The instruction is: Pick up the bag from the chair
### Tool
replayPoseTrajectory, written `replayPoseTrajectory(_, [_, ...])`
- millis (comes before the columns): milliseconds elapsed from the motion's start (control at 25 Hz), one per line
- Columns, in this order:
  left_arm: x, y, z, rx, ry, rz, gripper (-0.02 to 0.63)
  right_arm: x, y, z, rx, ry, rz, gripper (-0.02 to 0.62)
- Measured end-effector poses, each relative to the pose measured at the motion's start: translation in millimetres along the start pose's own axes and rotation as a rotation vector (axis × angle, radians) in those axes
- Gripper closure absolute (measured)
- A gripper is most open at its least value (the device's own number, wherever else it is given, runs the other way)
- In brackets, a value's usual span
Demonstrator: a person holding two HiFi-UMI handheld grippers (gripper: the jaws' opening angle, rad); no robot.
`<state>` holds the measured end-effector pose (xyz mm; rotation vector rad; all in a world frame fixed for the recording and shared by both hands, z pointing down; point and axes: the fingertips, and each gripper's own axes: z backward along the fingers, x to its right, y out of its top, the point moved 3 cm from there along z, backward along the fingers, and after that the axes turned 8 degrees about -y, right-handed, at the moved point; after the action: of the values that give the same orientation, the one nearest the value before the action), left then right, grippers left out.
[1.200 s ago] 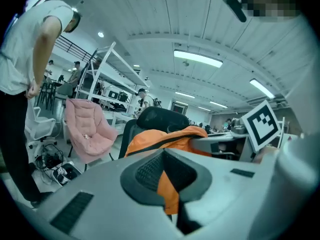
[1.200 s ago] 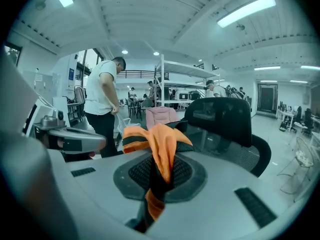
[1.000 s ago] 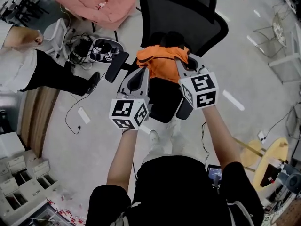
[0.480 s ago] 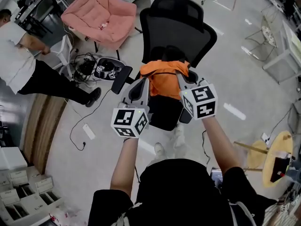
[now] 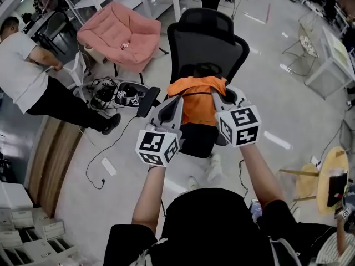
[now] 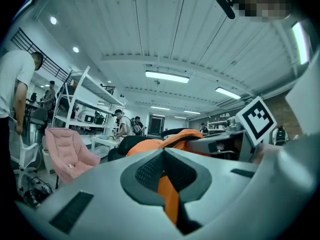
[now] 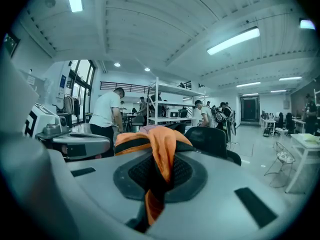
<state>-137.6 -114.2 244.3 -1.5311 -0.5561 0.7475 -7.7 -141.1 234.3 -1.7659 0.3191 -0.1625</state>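
Orange fabric bag with black trim [image 5: 199, 97] sits at centre of the head view, strung between the two tongs and directly ahead of both, in front of the backrest of the black mesh office chair [image 5: 208, 40] and above its seat. The top edge runs left to right in the frame and the body hangs down from it. Left tongs [image 5: 175, 93] closed on an orange strip at the bag's left side; right tongs [image 5: 215, 92] closed on a fold of orange and black cloth at its right side. Neither hand is nearer, so I judge the lift depends on both rising evenly. The cloth looks soft, thin and crumpled, sagging in the middle. It seems clear of the seat, but the underside is not visible. Pink padded chair [image 5: 119, 35] at upper left, well apart.
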Motion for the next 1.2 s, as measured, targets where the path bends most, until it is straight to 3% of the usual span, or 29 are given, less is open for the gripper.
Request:
replayPoseTrajectory(480, [40.2,18.9,40.6,0.043,-0.094,-0.052,0.6,-23.7,10.9,58.0,0.03,-0.069,-0.017,0.584])
replayPoseTrajectory(1200, [111.6,31.4,53.8,0.056,-0.071,-0.094,0.6,-7.8,20.2,135.5,0.095,-0.031,-0.039,0.584])
